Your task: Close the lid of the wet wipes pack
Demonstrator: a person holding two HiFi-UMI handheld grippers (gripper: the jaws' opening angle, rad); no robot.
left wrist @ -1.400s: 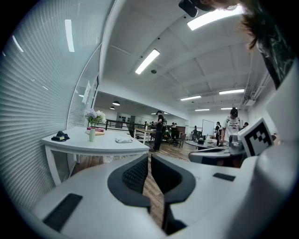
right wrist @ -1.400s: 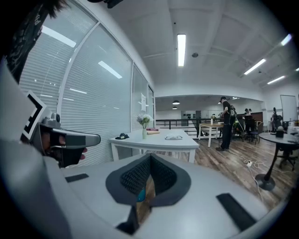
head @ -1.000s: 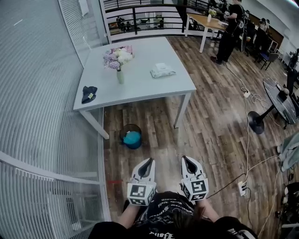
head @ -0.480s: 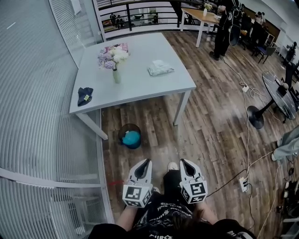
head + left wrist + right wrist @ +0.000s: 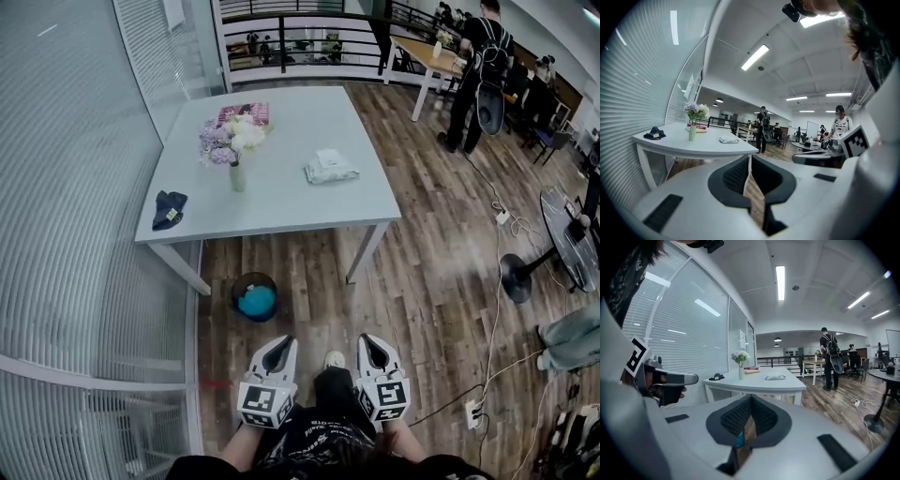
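Head view: showed wet wipes pack resting on grey table, well apart from 2 grippers; found left gripper and right gripper clenched shut, empty, low over wooden floor

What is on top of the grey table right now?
A vase of flowers, the wet wipes pack, a dark cloth and a pinkish book partly hidden behind the flowers. Whether the pack is open is too small to tell.
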